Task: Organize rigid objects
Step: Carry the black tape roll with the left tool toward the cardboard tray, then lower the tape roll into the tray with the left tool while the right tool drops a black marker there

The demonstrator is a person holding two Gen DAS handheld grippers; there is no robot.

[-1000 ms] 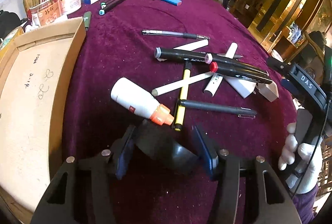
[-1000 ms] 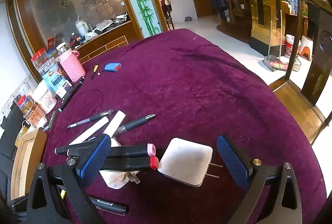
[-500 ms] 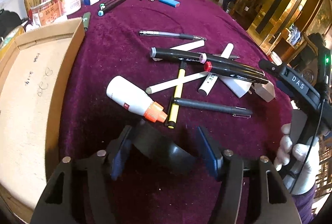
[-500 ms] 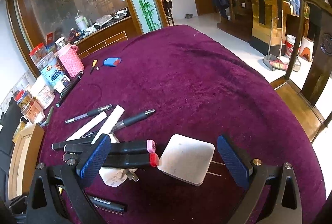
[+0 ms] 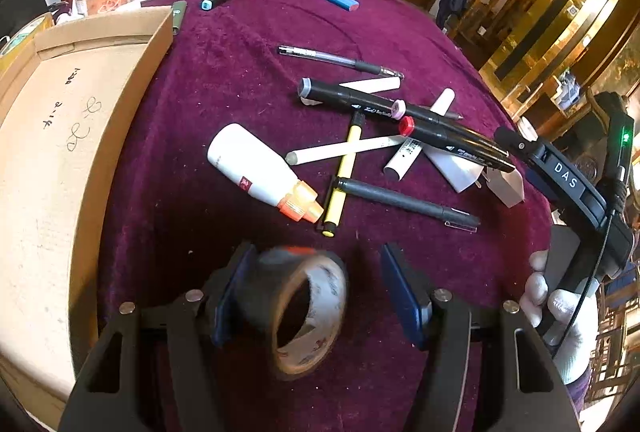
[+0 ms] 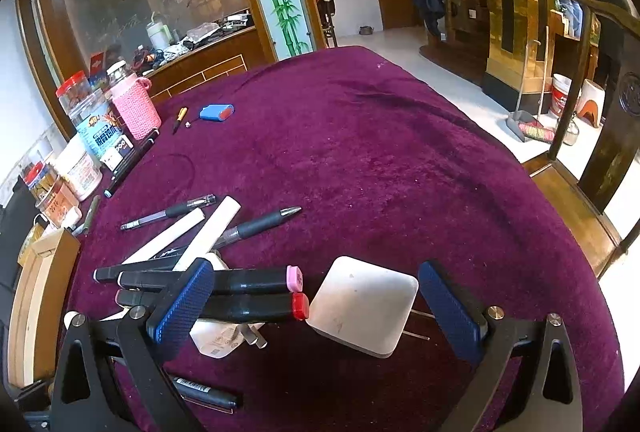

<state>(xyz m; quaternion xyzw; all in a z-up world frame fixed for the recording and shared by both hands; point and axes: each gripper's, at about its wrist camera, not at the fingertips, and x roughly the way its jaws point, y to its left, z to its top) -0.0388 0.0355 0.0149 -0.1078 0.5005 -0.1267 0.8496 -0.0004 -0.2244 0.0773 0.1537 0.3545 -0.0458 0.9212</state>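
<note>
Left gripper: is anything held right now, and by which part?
Nothing is gripped. The left gripper has just been opening its jaws; the tape roll sits between them, its side against the left pad only, clear of the right pad.

The left tool (image 5: 320, 288) stands open; a blurred tape roll (image 5: 304, 312) leans against its left pad, apart from the right pad, over the worktop (image 5: 240, 71).

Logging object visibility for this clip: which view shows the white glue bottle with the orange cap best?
The left wrist view: the white glue bottle lies fully visible on the purple cloth, orange cap toward the camera. In the right wrist view I cannot pick it out; markers and the tool's left finger cover that area.
</note>
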